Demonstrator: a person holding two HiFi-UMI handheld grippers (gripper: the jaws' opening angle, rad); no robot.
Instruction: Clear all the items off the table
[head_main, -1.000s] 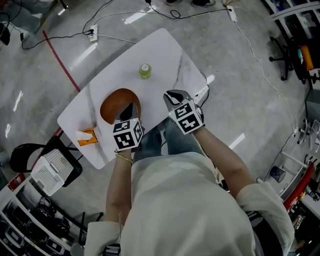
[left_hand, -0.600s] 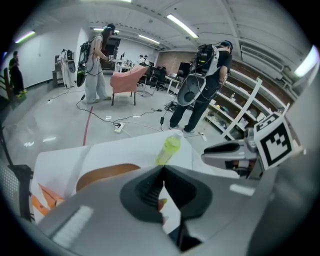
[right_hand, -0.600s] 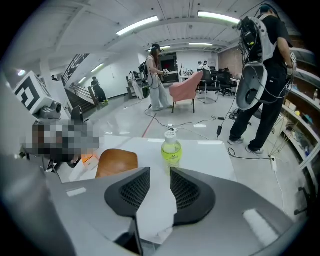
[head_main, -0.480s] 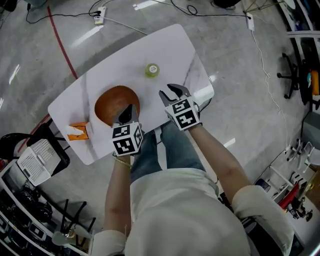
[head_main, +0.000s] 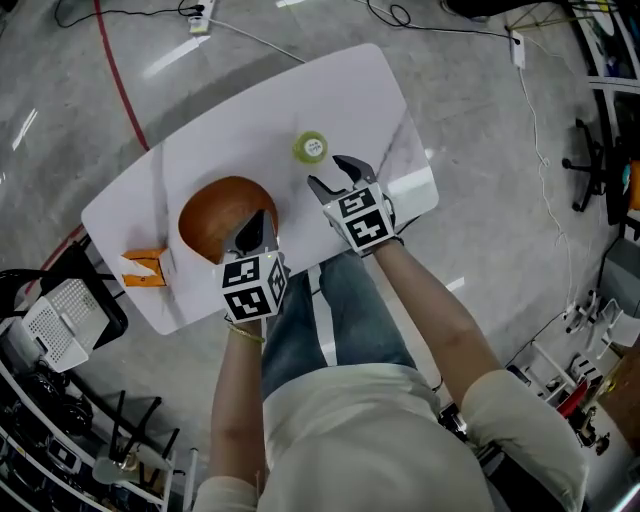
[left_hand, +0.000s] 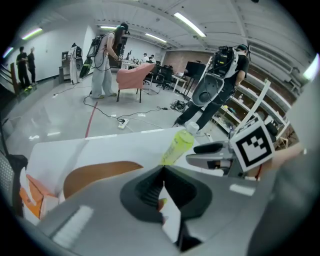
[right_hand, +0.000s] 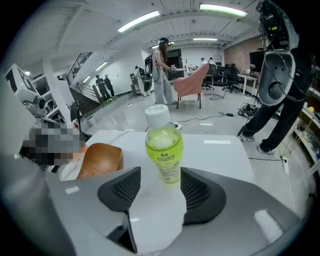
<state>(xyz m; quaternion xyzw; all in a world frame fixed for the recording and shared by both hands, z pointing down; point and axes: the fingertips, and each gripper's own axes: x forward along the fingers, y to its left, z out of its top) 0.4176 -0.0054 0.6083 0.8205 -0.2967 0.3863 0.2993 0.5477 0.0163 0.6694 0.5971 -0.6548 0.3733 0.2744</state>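
A green drink bottle (head_main: 310, 148) with a white cap stands upright on the white table (head_main: 250, 100). My right gripper (head_main: 332, 174) is just short of it and open. Its jaws have just been opening, with nothing between them. Along those jaws the bottle (right_hand: 163, 150) stands straight ahead of the gap, untouched by the pads. A brown bowl (head_main: 212, 212) sits left of the bottle. My left gripper (head_main: 254, 226) is shut and empty at the bowl's near rim. The bowl (left_hand: 92, 175) and bottle (left_hand: 178, 146) show beyond its closed tips (left_hand: 161, 171).
An orange carton (head_main: 146, 266) lies near the table's left corner. A dark chair (head_main: 70, 310) stands by that corner. Cables run over the grey floor beyond the table. The person's legs are against the near table edge. Other people stand far off in the hall.
Both grippers have come down and forward over the table. The right one has neared the bottle and spread its jaws. The left one stays shut at the bowl's rim.
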